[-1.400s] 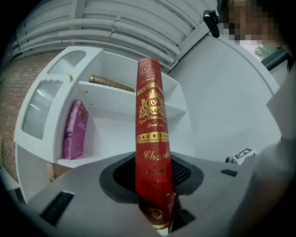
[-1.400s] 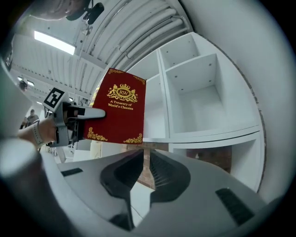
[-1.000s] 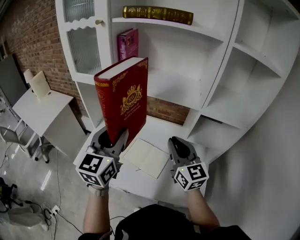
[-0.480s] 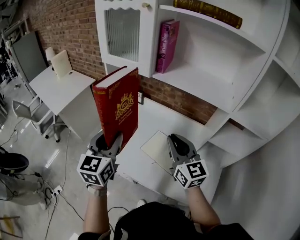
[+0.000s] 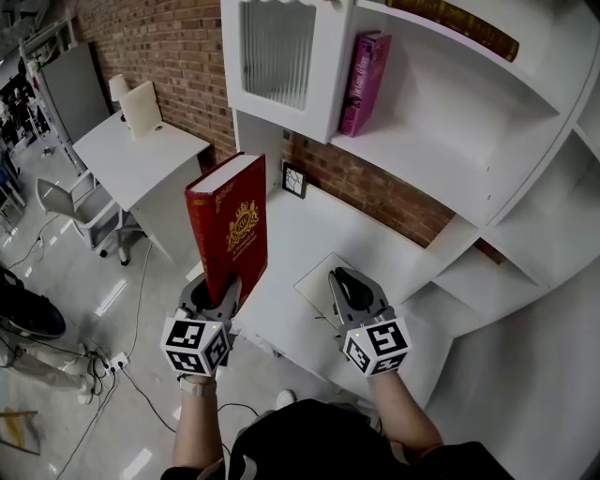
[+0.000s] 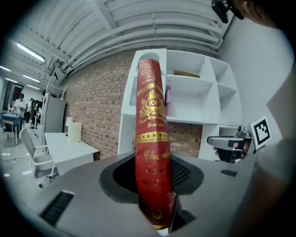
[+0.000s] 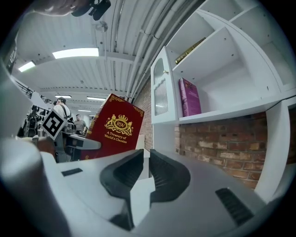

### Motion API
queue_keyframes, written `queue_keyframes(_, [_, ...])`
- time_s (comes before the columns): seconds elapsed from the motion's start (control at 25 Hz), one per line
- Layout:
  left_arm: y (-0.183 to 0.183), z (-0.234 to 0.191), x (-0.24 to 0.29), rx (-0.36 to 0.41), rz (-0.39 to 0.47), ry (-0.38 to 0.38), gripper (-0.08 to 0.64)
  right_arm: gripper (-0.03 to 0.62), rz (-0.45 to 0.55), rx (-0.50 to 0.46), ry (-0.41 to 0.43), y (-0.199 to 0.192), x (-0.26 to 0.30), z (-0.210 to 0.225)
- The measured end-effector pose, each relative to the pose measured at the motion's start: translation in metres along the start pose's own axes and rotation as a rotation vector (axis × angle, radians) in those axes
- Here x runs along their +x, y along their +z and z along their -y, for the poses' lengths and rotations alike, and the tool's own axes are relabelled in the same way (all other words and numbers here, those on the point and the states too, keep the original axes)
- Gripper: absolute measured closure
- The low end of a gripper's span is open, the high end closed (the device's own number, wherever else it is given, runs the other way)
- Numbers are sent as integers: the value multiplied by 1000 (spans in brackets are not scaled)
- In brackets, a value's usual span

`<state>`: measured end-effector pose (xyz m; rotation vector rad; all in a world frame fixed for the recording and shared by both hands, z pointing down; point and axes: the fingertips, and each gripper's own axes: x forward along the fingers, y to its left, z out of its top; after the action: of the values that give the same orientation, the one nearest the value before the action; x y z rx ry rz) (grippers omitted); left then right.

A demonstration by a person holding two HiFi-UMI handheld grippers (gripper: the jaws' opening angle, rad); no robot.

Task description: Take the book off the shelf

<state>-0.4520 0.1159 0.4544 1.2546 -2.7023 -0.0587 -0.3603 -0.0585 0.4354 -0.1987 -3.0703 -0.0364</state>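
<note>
Nearest the camera, left tool (image 5: 221,289) is clenched on the bottom edge of the red book (image 5: 230,220). The book stands upright, clear of the shelf, over the left edge of the white surface (image 5: 281,220). Right tool (image 5: 352,284) hangs near it over the surface, jaws pinched nearly together, nothing between. Pale notebook (image 5: 317,275) lies flat on the surface, partly under the right tool. Farther back, white shelf unit (image 5: 422,150) stands against a brick wall (image 5: 159,42). Pink book (image 5: 366,84) stands upright on one shelf. Gold-spined book (image 5: 464,21) lies flat on the board above.
</note>
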Motion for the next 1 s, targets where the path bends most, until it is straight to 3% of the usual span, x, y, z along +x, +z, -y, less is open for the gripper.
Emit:
queue_keyframes(0.4, [-39, -16, -34, -2, -65, 67, 405, 541, -32, 1, 58, -19, 4, -37])
queue_keyframes(1.0, [-60, -33, -45, -1, -94, 139, 405, 541, -47, -17, 116, -31, 12, -48])
